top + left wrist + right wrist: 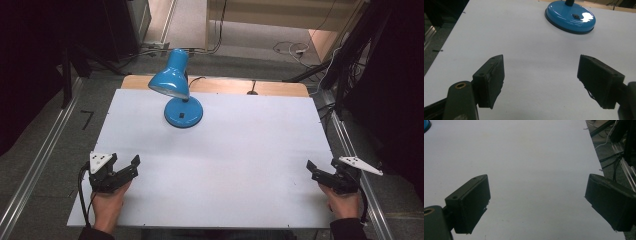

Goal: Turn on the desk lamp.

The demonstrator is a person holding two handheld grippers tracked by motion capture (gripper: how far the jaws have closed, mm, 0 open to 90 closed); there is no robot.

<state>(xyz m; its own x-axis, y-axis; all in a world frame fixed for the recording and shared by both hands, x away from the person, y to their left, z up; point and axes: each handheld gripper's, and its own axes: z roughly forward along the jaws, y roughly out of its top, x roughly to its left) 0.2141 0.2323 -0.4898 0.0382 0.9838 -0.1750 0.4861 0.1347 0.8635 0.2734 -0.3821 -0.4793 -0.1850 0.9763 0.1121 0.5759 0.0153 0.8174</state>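
- left gripper (123, 162) sits low at the near left, jaws spread wide, nothing between them; left hand (107, 202) grips it from behind
- right gripper (325, 166) near right, jaws wide apart too; right hand (344, 202) underneath

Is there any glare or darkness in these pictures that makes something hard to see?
In the left gripper view, a bright white glare spot sits on the blue lamp base. In the high view, the far corners of the room are almost black, while the white table is evenly lit. In the right gripper view, the table looks dim and greyish.
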